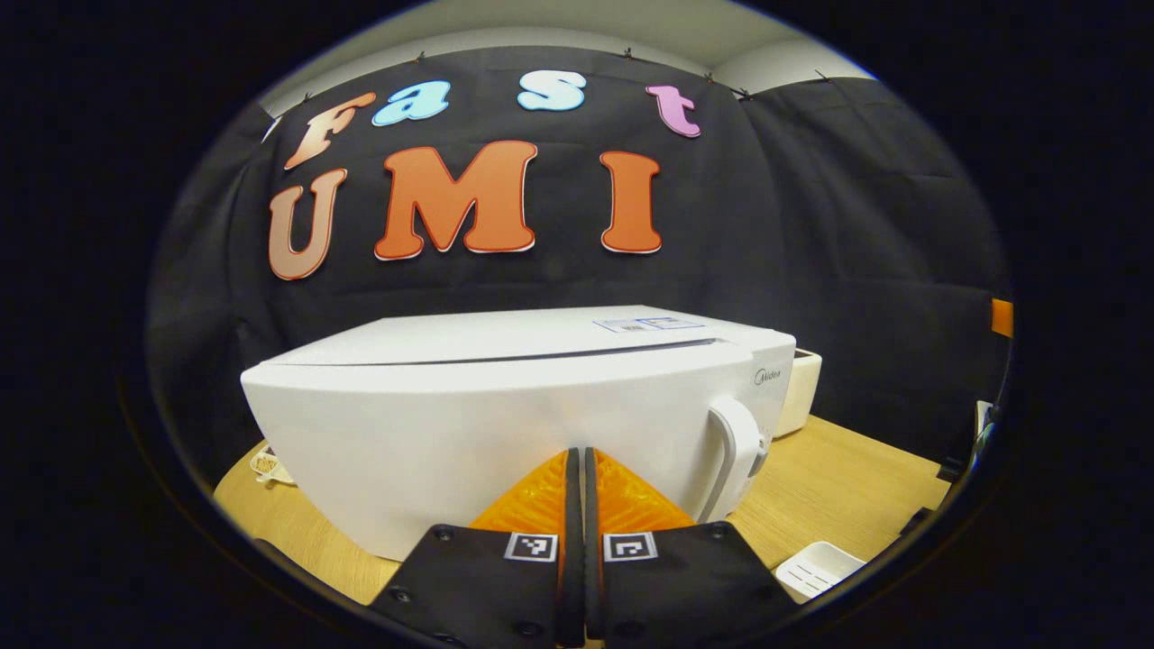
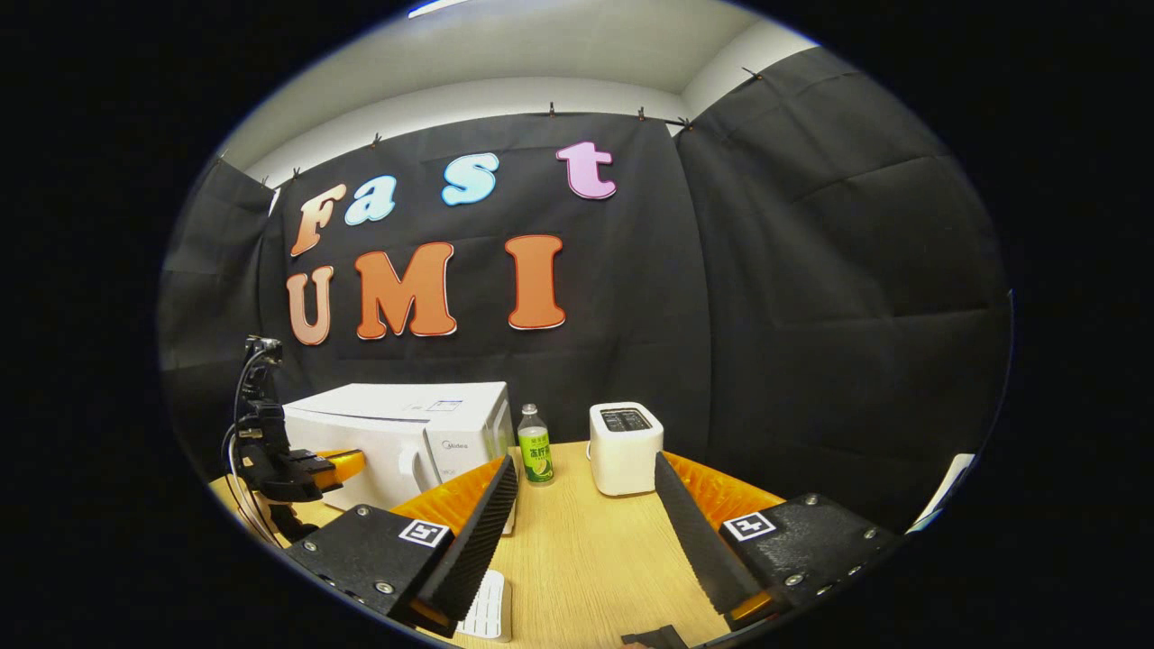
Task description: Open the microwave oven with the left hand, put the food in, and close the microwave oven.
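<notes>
Left gripper [image 1: 577, 455] fingers pressed together, empty, tips at the closed microwave [image 1: 505, 406] door, left of its handle [image 1: 735, 451]. Right gripper [image 2: 586, 469] spread wide, empty, over open tabletop [image 2: 586, 559]. Food cannot be made out.

In the left gripper view, the left gripper's fingers [image 1: 577, 487] hide the lower middle of the microwave oven [image 1: 505, 424] door. The microwave conceals most of a white toaster [image 1: 802, 388] behind it. A white tray [image 1: 819, 570] is cut off at the lower edge. A small item [image 1: 267, 464] at the table's [image 1: 838, 487] left is too small to identify.
</notes>
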